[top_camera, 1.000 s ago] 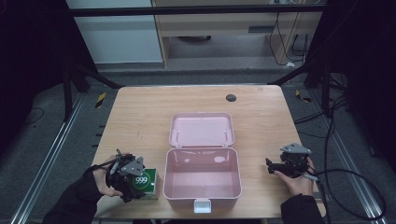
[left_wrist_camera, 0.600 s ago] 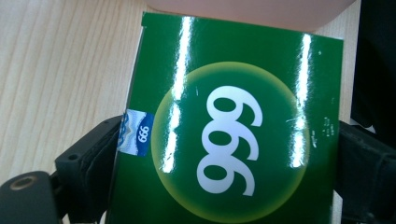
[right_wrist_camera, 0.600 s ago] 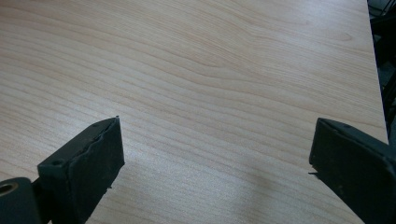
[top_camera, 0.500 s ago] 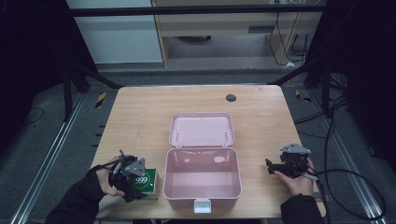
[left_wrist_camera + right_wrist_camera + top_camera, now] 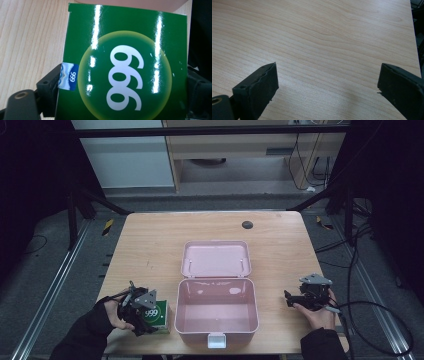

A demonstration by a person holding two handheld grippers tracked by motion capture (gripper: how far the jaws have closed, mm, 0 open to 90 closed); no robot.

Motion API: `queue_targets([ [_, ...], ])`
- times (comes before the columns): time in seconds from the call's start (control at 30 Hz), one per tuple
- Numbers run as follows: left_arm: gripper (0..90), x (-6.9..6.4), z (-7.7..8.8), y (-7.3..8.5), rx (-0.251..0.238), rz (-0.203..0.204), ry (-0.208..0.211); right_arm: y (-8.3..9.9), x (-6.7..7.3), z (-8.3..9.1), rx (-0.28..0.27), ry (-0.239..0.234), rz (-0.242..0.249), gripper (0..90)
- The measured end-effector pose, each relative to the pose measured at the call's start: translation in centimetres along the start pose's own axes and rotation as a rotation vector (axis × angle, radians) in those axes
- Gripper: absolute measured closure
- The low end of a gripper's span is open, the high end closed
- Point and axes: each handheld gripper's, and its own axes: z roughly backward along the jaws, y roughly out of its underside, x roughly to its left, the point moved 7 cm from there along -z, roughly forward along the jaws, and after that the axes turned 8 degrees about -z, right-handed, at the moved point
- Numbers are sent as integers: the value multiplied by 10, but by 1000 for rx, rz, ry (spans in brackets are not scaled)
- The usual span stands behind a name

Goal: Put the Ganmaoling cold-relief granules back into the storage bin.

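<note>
Left tool (image 5: 145, 316) seemingly clamps green box (image 5: 122, 65)

The high view looks forward and down from above the person's side, far enough back to take in the whole counter (image 5: 150, 245) and the floor around it. The left gripper view sits very close behind its own fingers (image 5: 50, 85), facing the green box (image 5: 125, 62) between them, with the counter beyond. The right gripper view looks along its fingers (image 5: 257, 87) at bare counter (image 5: 324, 37) just ahead. The high view shares the box (image 5: 156, 316) with the left gripper view, and the counter's right part with the right gripper view.
</note>
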Motion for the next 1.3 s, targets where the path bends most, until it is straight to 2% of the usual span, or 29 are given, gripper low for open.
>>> queue_targets([
  [0.27, 140, -2, 3, -1, 13, 0, 8, 0, 0, 0, 2, 0, -4, 35],
  [0.4, 141, -3, 9, -4, 6, -2, 11, 0, 0, 0, 1, 0, -5, 35],
  [0.6, 141, -2, 25, -10, -14, 6, 0, 0, 0, 1, -1, -2, -10, 36],
  [0.83, 142, -2, 51, -21, -40, 5, -24, 0, 0, 1, -3, -6, -11, 38],
  [1.3, 144, 0, 87, -45, -33, -8, -43, -1, 0, 2, -7, -10, -11, 40],
])
